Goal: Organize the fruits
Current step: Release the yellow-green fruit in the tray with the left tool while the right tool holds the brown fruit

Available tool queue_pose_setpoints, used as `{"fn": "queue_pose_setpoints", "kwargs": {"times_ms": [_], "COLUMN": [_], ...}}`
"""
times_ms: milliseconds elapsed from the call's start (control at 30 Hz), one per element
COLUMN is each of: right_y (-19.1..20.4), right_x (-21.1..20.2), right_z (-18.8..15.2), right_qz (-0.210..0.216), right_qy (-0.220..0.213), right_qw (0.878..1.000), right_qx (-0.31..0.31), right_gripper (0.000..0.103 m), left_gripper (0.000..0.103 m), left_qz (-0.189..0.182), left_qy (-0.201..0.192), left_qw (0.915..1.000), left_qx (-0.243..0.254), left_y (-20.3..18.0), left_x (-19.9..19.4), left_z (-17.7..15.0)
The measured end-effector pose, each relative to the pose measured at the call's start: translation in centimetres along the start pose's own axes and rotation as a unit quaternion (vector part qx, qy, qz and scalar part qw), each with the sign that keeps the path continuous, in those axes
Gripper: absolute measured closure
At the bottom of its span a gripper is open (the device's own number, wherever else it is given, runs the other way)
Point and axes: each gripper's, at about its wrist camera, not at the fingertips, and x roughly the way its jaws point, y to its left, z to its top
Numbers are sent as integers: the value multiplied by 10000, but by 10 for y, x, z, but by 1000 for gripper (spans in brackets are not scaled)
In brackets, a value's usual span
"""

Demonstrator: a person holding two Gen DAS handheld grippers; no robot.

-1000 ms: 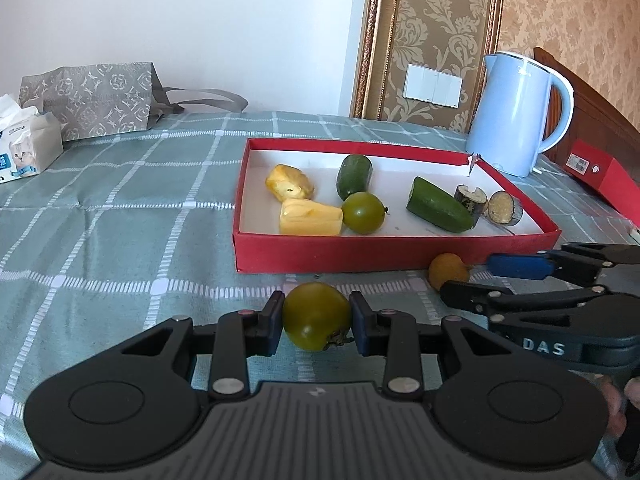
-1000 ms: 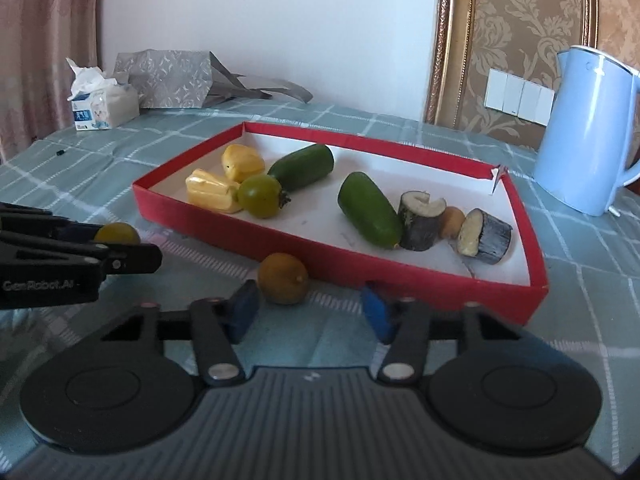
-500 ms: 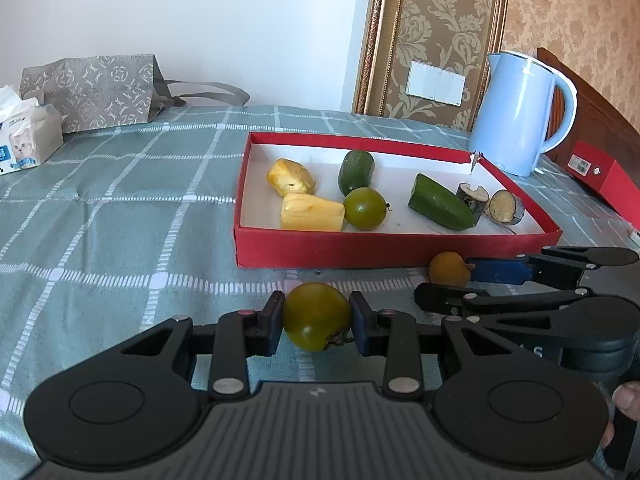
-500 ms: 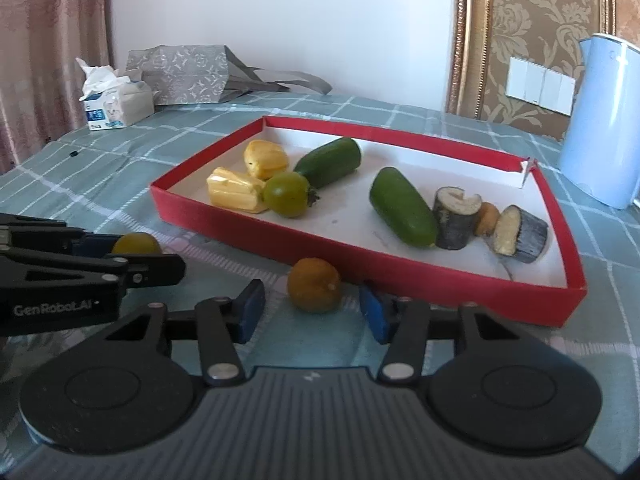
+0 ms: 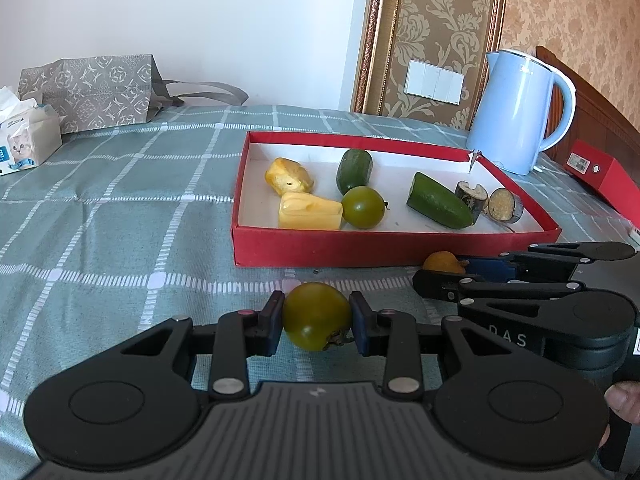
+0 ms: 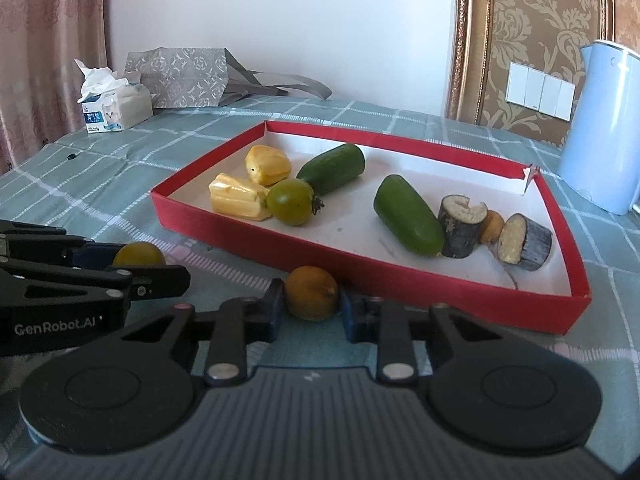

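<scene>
My left gripper (image 5: pixel 316 318) is shut on a green-yellow tomato (image 5: pixel 316 316), held just above the checked cloth in front of the red tray (image 5: pixel 360 246). My right gripper (image 6: pixel 311 306) is shut on a small orange-yellow fruit (image 6: pixel 311 292) that sits on the cloth against the tray's front wall (image 6: pixel 400 280); it also shows in the left wrist view (image 5: pixel 442 262). In the tray lie two yellow pieces (image 5: pixel 310 210), a green tomato (image 5: pixel 363 207), two green cucumbers (image 5: pixel 438 200) and two eggplant chunks (image 5: pixel 504 205).
A light blue kettle (image 5: pixel 516 112) stands behind the tray's right corner. A red box (image 5: pixel 604 178) lies at the far right. A grey patterned bag (image 5: pixel 90 92) and a tissue pack (image 5: pixel 24 140) are at the back left.
My right gripper moved forward around the orange-yellow fruit and closed on it. My left gripper kept its hold on the tomato and hardly moved.
</scene>
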Motion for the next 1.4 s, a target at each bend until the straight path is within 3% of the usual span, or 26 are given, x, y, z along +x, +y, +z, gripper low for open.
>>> {"fn": "queue_pose_setpoints", "kwargs": {"times_ms": [367,633,867,1233,1400], "right_y": [-16,-40,-41,-54,-60], "right_x": [-29,-43,-51,-49,-46], "right_z": [-11,-14,-12,-11,-11], "right_qz": [-149,-466,-798,-929,-979], "right_qy": [-236,-501,-714,-693,-644], "right_qw": [9995,9966,9938,9918,9912], "right_qx": [142,456,312,539,616], "right_gripper": [76,76,76,76,76], "left_gripper": [70,70,70,69,69], "left_qz": [-8,8,-194,-536,-574], "left_qy": [-10,-27,-86,-442,-316], "left_qw": [10000,10000,9998,9975,9975], "left_qx": [20,64,8,163,280], "left_y": [0,-2,-5,-33,-47], "left_x": [0,0,-3,18,50], "left_z": [-1,-1,3,66,84]}}
